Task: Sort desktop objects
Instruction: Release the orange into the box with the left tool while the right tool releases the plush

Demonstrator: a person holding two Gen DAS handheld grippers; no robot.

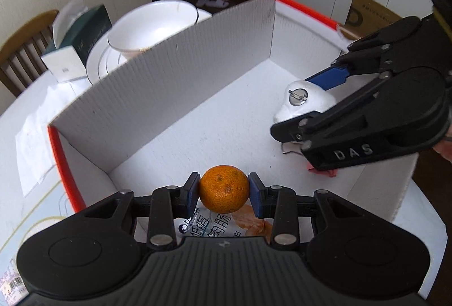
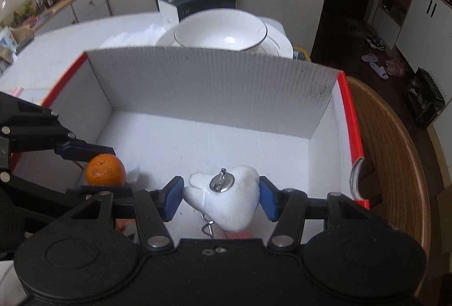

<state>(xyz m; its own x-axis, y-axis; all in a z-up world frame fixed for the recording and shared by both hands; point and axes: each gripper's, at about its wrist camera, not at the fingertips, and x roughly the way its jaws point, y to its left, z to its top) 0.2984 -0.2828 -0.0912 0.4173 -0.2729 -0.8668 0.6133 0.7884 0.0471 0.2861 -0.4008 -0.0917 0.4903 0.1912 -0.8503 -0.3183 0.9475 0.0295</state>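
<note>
Holding: small round orange mandarin (image 1: 224, 188), dimpled skin, clamped in left tongs (image 1: 224, 190)
Right tongs (image 2: 221, 195): pinching white plush toy (image 2: 226, 201) bearing metal pin
Place: over white corrugated cardboard box (image 1: 169, 74)

Box (image 2: 214, 85): corrugated cardbd, matt white (red outer skin). Orange (image 1: 224, 188): dimpled peel. Plush toy (image 2: 228, 201): soft cloth w/ shiny metal pin (image 2: 221, 183). Bowl (image 2: 220, 33): glossy ceramic.

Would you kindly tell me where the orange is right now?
The orange is clamped between the left tongs over the near left part of the white box, above a snack packet; the right wrist view shows it low on the left.
</note>
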